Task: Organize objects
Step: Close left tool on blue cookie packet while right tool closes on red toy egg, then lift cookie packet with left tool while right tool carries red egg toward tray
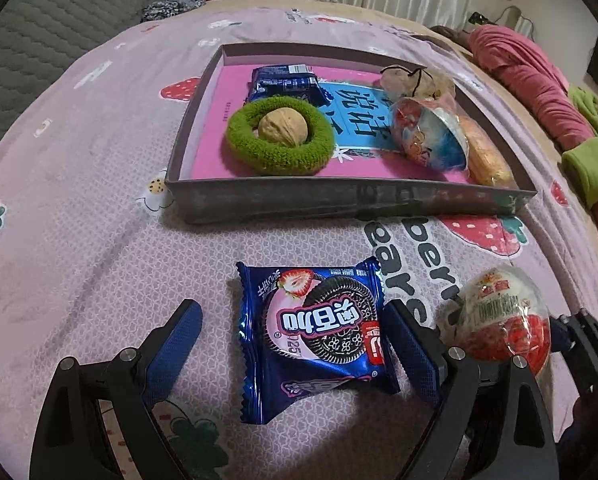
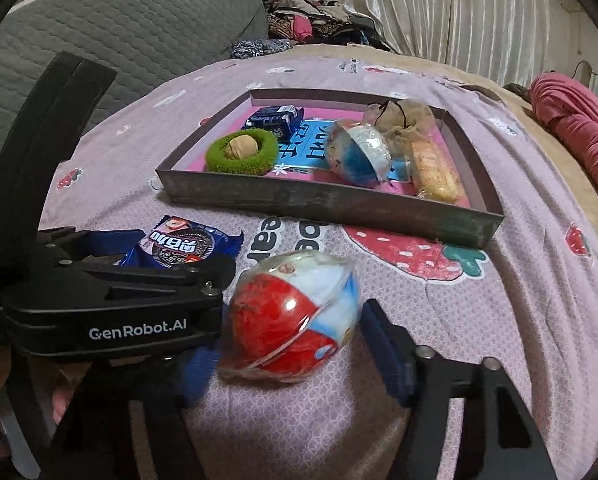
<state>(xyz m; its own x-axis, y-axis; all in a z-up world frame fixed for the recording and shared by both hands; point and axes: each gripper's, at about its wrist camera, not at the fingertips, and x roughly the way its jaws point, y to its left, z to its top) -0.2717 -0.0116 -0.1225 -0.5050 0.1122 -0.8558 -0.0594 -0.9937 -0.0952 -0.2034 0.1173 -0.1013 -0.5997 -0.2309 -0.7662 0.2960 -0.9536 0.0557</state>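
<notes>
A blue Oreo packet [image 1: 315, 336] lies flat on the pink strawberry bedsheet between the fingers of my left gripper [image 1: 299, 344], which is open around it; the right pad touches its edge. It also shows in the right wrist view [image 2: 183, 246]. A red and white wrapped egg toy [image 2: 295, 316] sits between the open fingers of my right gripper [image 2: 291, 344]; its left finger is partly hidden behind the left gripper's body. The egg toy also shows in the left wrist view [image 1: 503, 316]. The grey tray [image 1: 339, 200] lies beyond both.
The tray [image 2: 319, 200] holds a green knitted ring [image 1: 279, 140] with a walnut [image 1: 283, 126] inside, another blue packet [image 1: 287, 82], a blue egg toy [image 1: 431, 136], a yellow snack bar [image 1: 487, 152] and a beige pouch [image 1: 415, 78]. Pink and green bedding [image 1: 539, 92] lies at right.
</notes>
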